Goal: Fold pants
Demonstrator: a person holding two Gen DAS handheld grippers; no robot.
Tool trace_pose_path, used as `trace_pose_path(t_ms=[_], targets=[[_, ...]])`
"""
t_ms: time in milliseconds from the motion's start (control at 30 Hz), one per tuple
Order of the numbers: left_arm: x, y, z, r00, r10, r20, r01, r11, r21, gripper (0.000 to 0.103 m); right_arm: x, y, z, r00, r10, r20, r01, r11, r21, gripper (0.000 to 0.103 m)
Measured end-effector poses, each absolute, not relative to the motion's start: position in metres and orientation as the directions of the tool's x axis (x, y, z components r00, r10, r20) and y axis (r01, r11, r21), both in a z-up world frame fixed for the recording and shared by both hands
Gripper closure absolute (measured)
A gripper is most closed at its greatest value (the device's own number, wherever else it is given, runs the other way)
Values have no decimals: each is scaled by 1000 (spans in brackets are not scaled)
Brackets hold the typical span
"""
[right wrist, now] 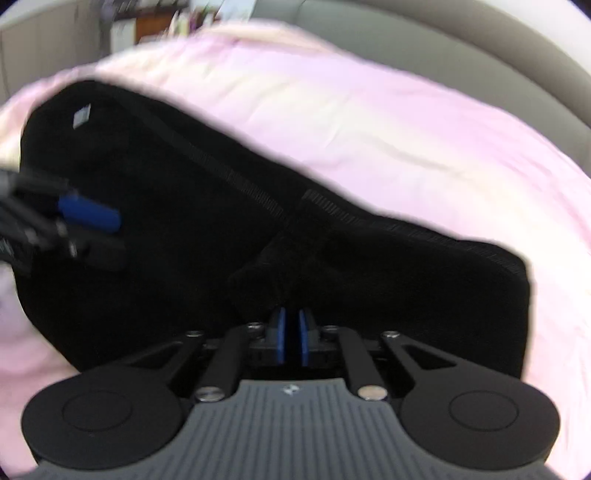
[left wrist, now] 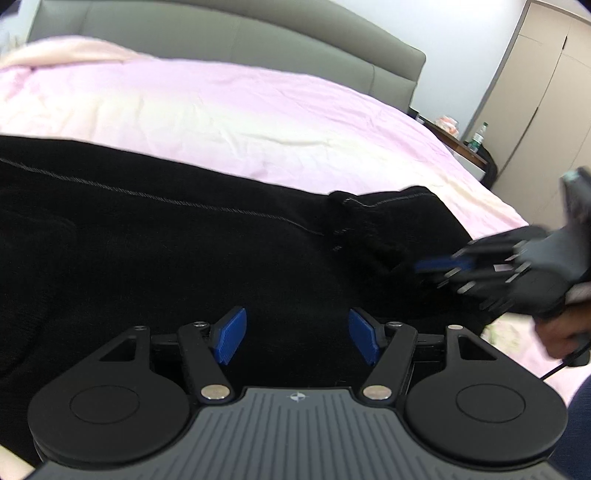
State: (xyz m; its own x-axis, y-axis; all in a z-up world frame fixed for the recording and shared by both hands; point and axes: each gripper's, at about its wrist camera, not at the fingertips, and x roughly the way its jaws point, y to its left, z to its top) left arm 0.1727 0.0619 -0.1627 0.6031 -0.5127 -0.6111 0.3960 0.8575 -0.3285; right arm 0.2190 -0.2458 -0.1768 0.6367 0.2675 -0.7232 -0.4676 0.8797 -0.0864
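Note:
Black pants [left wrist: 184, 240] lie spread across the pink bed sheet [left wrist: 258, 110]. My left gripper [left wrist: 297, 338] hovers just over the near part of the pants, open, with nothing between its blue pads. At the right edge of the left wrist view, my right gripper [left wrist: 424, 269] is blurred, its tips at the pants' right end. In the right wrist view the right gripper [right wrist: 293, 336] has its blue pads nearly together, and a raised bunch of the pants [right wrist: 369, 277] runs into them. The left gripper [right wrist: 114, 234] shows there at the far left, blurred.
A grey padded headboard [left wrist: 221, 33] lines the far side of the bed. A nightstand with a bottle [left wrist: 476, 142] and a beige wardrobe [left wrist: 546, 92] stand to the right. A person's hand [left wrist: 557, 332] holds the right gripper's handle. Pink sheet [right wrist: 406, 129] lies beyond the pants.

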Motion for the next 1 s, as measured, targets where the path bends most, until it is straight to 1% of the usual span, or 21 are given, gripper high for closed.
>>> trace_pose_path(t_ms=[67, 100, 167, 200, 267, 333, 367, 400, 433, 467, 533, 600, 700, 733, 800, 867, 933, 1000], targets=[[170, 68, -160, 627, -510, -589, 377, 860, -344, 28, 215, -269, -161, 699, 238, -674, -376, 925, -63, 71], [170, 72, -159, 635, -514, -577, 365, 858, -362, 28, 215, -281, -156, 717, 216, -663, -328, 943, -48, 71], [170, 81, -158, 650, -511, -563, 329, 856, -398, 25, 218, -295, -158, 715, 157, -681, -253, 967, -42, 71], [171, 86, -158, 656, -502, -564, 306, 859, -410, 24, 220, -297, -165, 683, 130, -719, -231, 972, -44, 71], [172, 95, -155, 665, -475, -577, 257, 870, -420, 24, 224, -290, -189, 595, 90, -798, -256, 963, -81, 72], [176, 109, -139, 678, -442, -587, 231, 887, -400, 24, 219, -275, -195, 627, 48, -777, -299, 936, -183, 73], [180, 118, -126, 694, -414, -589, 217, 900, -377, 24, 218, -269, -191, 642, 40, -765, -306, 929, -209, 74], [184, 130, -112, 714, -373, -592, 183, 916, -357, 22, 217, -265, -188, 657, 37, -753, -306, 926, -222, 74], [188, 145, -99, 729, -333, -597, 138, 927, -349, 12, 213, -275, -181, 688, 48, -724, -307, 923, -231, 74], [192, 163, -88, 736, -301, -606, 90, 931, -353, 8, 206, -275, -173, 721, 74, -689, -316, 920, -232, 72], [197, 205, -76, 742, -248, -623, -7, 926, -377, 6, 202, -271, -150, 762, 134, -634, -345, 912, -222, 69], [195, 250, -73, 755, -193, -627, -87, 917, -388, 6, 196, -263, -143, 774, 176, -608, -366, 908, -204, 69], [187, 303, -91, 738, -76, -671, -253, 890, -379, 6, 189, -240, -137, 761, 252, -597, -423, 891, -163, 68], [184, 315, -101, 726, -64, -685, -307, 861, -406, 6, 189, -227, -137, 754, 274, -597, -448, 879, -162, 68], [180, 340, -124, 701, -96, -707, -418, 748, -516, 6, 185, -199, -136, 736, 312, -601, -499, 850, -170, 68], [180, 355, -142, 705, -150, -693, -464, 642, -611, 6, 183, -171, -138, 716, 344, -607, -538, 826, -166, 68], [182, 363, -152, 710, -162, -686, -485, 594, -642, 6, 179, -138, -135, 696, 378, -611, -561, 817, -134, 68], [187, 364, -158, 705, -171, -688, -481, 599, -641, 1, 171, -105, -135, 663, 425, -616, -575, 816, -57, 68]])
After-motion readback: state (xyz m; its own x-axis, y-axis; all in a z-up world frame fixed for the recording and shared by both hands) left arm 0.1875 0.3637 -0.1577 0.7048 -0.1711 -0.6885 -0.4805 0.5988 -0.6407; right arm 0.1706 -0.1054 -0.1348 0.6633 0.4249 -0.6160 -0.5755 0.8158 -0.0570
